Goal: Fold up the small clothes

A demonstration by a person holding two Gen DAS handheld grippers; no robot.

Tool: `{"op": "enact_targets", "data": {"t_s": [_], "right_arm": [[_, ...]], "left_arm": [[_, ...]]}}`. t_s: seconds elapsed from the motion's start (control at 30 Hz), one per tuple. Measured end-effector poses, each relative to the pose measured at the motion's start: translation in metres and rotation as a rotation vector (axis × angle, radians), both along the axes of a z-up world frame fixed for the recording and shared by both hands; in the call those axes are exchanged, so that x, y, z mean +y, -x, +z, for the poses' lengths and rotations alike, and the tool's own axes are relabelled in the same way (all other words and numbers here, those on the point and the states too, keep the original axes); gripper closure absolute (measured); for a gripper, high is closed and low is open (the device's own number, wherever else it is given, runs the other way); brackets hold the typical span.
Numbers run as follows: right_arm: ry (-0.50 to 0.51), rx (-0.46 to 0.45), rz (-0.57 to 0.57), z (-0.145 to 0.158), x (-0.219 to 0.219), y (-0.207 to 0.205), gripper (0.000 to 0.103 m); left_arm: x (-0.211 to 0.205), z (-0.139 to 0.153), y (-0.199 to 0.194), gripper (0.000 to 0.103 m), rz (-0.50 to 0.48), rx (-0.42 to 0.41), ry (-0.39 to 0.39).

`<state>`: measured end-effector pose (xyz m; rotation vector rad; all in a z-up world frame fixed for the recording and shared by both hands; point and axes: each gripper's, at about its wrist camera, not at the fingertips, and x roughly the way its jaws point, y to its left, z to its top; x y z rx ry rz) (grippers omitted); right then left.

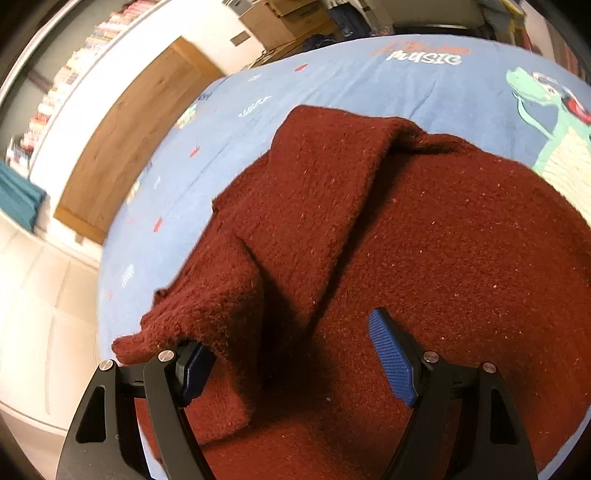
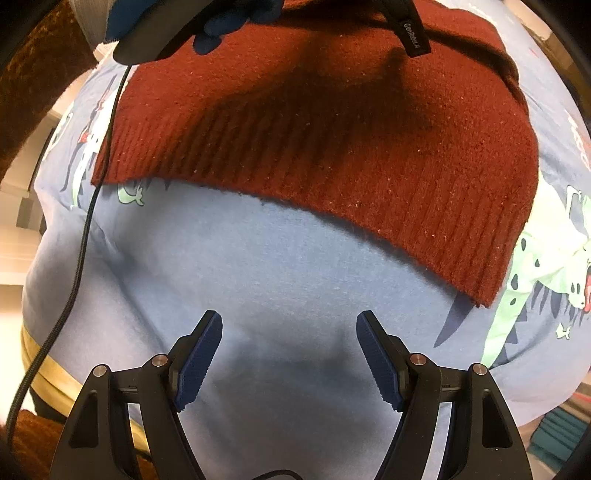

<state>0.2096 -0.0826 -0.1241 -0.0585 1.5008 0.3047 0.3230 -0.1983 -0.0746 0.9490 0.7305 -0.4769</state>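
A dark red knit sweater [image 1: 424, 240] lies on a blue printed blanket [image 1: 332, 85]. One sleeve [image 1: 295, 206] is folded over the body and its cuff end [image 1: 184, 325] drapes over my left gripper's left finger. My left gripper [image 1: 291, 354] is open just above the sweater. In the right wrist view the sweater's ribbed hem [image 2: 369, 192] lies flat. My right gripper [image 2: 289, 354] is open and empty over bare blanket [image 2: 258, 258], short of the hem. The left gripper tool and the gloved hand holding it [image 2: 207, 22] show at the top of that view.
The blanket carries green dinosaur prints [image 2: 546, 266] and lettering [image 1: 424, 57]. A wooden door [image 1: 129, 140] and cardboard boxes [image 1: 288, 18] stand beyond the bed. A black cable [image 2: 85, 229] hangs at the left of the right wrist view.
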Motion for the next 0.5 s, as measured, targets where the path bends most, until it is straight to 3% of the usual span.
{"op": "enact_targets", "data": {"t_s": [0.23, 0.33, 0.4, 0.5], "right_arm": [[0.019, -0.015, 0.013, 0.004, 0.008, 0.003, 0.026], [0.027, -0.015, 0.020, 0.005, 0.009, 0.002, 0.026], [0.030, -0.023, 0.024, 0.007, 0.011, 0.002, 0.026], [0.038, -0.034, 0.025, 0.009, 0.013, 0.004, 0.026]], "left_arm": [[-0.018, -0.023, 0.028, 0.029, -0.134, -0.247, -0.219], [-0.019, -0.039, 0.038, 0.021, -0.170, -0.350, -0.319], [-0.018, -0.040, 0.041, 0.015, -0.166, -0.365, -0.310], [-0.014, -0.027, 0.037, 0.012, -0.112, -0.290, -0.206]]}}
